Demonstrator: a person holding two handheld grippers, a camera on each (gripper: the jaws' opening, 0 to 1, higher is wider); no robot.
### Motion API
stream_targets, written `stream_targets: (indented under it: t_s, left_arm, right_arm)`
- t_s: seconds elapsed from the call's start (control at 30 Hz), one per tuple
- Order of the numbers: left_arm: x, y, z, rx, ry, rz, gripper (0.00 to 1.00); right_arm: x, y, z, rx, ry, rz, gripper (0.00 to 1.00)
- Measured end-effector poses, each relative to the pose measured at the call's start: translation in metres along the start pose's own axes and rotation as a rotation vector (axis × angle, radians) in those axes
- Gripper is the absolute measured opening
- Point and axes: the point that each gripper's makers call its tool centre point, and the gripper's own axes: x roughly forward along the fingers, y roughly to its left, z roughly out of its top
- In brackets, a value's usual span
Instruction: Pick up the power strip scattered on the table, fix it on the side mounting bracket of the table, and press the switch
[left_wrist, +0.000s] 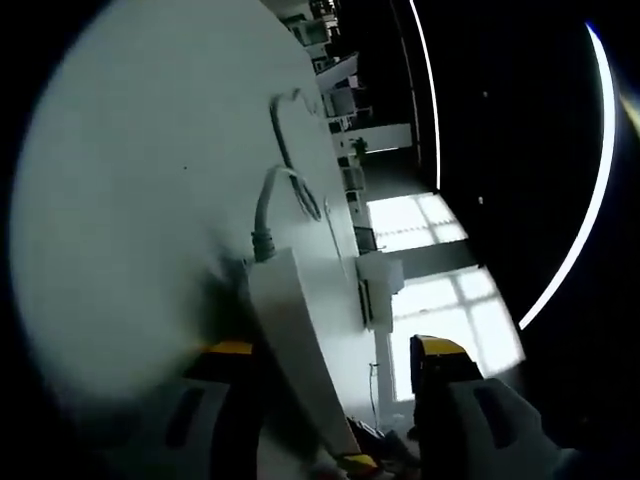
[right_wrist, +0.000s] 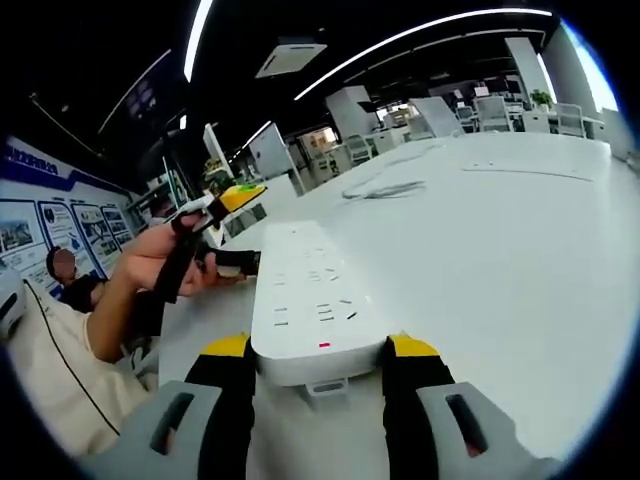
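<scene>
A white power strip (right_wrist: 310, 300) lies lengthwise on the white table (right_wrist: 500, 260), its sockets and a red mark facing up. My right gripper (right_wrist: 320, 352) is shut on its near end, a yellow-tipped jaw pressed against each side. The left gripper (right_wrist: 236, 230), held in a person's hand, sits at the strip's far left end. In the left gripper view the strip (left_wrist: 292, 340) shows edge-on between the wide jaws of my left gripper (left_wrist: 335, 352), close to the left jaw and well apart from the right one. Its grey cable (left_wrist: 264, 215) runs away over the table (left_wrist: 130, 200).
A white bracket-like box (left_wrist: 380, 290) hangs at the table's side edge. A second loose cable (right_wrist: 385, 188) lies farther along the table. A person's arm (right_wrist: 115, 295) reaches in from the left. Desks and chairs (right_wrist: 480, 110) stand behind.
</scene>
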Motion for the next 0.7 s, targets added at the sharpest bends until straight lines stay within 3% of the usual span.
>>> stream_targets:
  t_s: [0.7]
  left_arm:
    - [0.001, 0.015, -0.001, -0.074, -0.014, 0.041, 0.43]
  right_arm:
    - [0.000, 0.001, -0.001, -0.025, 0.005, -0.014, 0.46]
